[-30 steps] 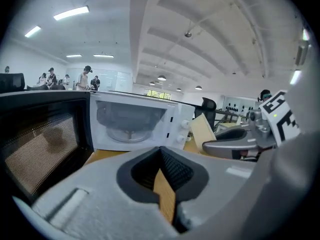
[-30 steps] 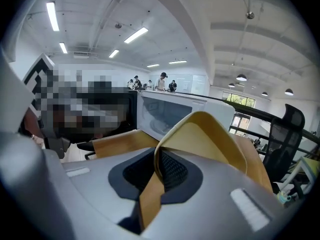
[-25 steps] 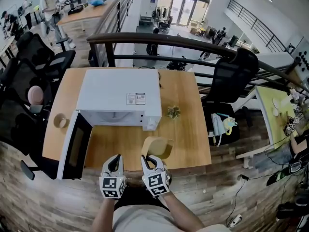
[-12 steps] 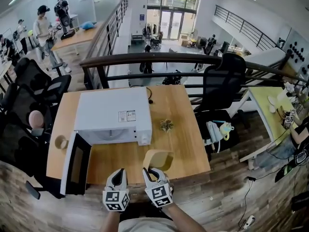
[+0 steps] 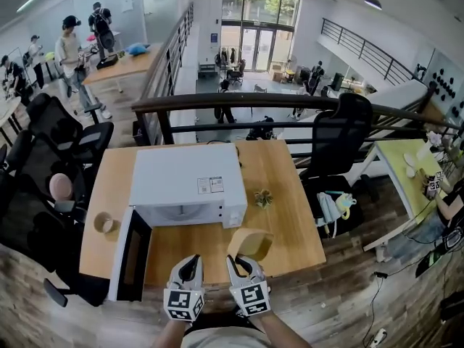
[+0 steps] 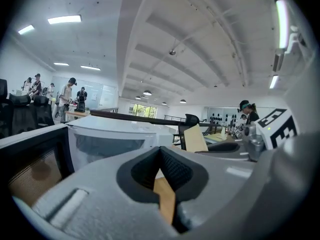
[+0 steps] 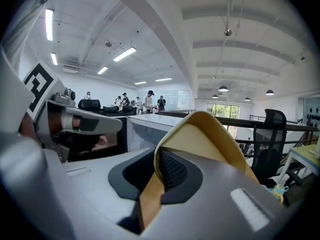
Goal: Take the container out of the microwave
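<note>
The tan container [image 5: 251,243] is out of the white microwave [image 5: 185,180] and sits low in the centre of the head view, over the wooden table [image 5: 290,194] near its front edge. The right gripper [image 5: 241,261] has its jaws nearly closed, pinching one side of the container's thin rim. The left gripper [image 5: 190,265], just beside it, has its jaws together on nothing. A one-sided pinch on a thin wall is probably the weak point: the container could pivot in the pads, tip or slide free, and whether it holds anything cannot be seen. Setting it down this close to the front edge risks it going off the table. The open microwave door [image 5: 133,256] juts forward at lower left, near the left gripper. Bare wood lies to the right and behind, apart from a small green ornament [image 5: 262,198].
</note>
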